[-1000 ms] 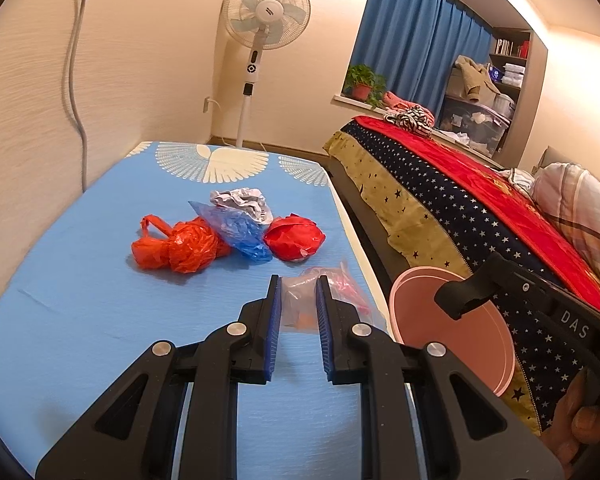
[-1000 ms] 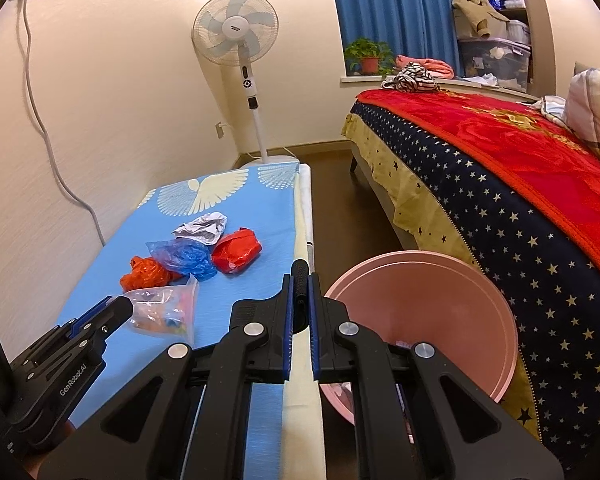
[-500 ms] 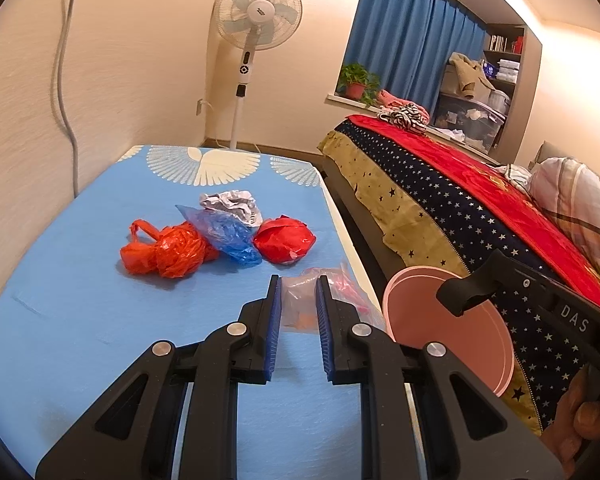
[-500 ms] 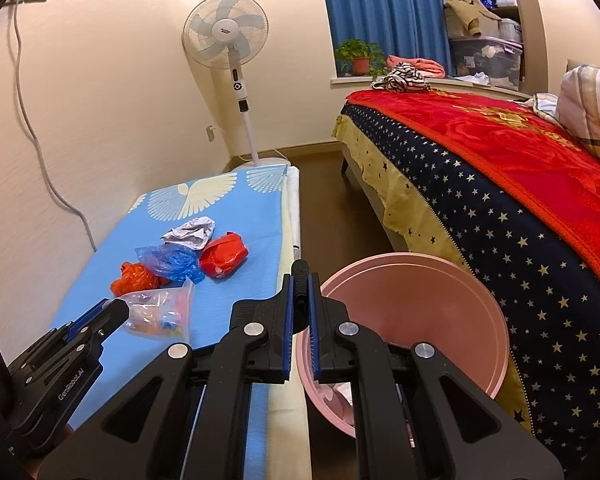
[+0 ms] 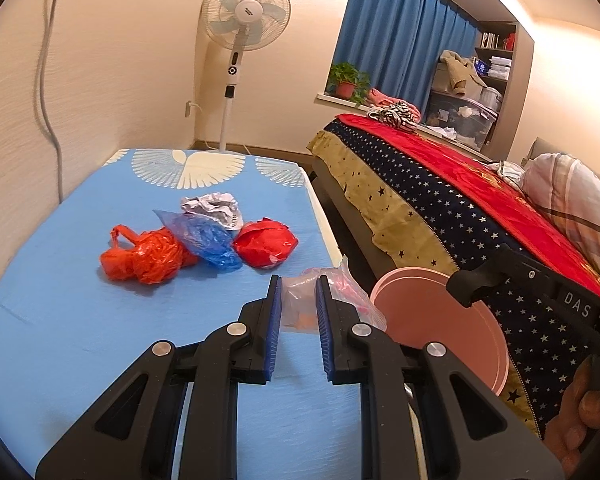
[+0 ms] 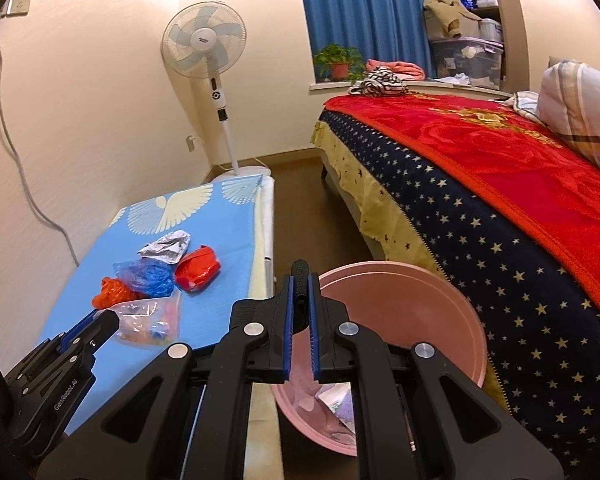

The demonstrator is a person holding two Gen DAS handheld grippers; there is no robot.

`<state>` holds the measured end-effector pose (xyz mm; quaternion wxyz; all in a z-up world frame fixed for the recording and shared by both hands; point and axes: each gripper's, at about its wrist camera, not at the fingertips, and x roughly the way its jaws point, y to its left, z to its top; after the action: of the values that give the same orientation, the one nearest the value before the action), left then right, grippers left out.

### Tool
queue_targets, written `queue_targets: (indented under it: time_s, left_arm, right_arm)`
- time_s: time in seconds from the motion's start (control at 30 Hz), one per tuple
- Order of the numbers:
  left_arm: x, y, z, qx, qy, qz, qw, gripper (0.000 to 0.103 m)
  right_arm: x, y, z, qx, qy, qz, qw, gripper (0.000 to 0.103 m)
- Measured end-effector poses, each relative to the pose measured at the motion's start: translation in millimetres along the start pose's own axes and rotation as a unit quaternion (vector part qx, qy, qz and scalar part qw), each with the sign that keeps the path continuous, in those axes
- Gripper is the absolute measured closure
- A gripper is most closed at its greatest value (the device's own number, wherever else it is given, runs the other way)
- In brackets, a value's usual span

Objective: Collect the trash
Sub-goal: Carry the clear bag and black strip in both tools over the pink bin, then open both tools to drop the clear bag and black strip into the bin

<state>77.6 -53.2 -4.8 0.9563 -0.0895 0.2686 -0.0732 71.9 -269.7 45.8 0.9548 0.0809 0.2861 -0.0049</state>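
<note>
left gripper (image 5: 297, 300) pinching clear bag (image 5: 300, 304), pink bin (image 6: 404, 320)

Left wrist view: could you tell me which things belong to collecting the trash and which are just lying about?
Job:
clear bag in left gripper
orange bag
blue bag
red bag
crumpled paper
pink bin, right gripper on its handle

Lying about:
fan
potted plant
pillow
</note>
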Motion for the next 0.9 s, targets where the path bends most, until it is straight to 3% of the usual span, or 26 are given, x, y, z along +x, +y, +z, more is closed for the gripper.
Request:
queue_targets:
  time_s: [0.9]
  left_arm:
    - [35, -72, -7, 0.046, 0.024, -0.078, 0.9956, 0.086]
  right_arm:
    - [2, -57, 6, 0.043, -0.001, -0.087, 0.995, 0.096]
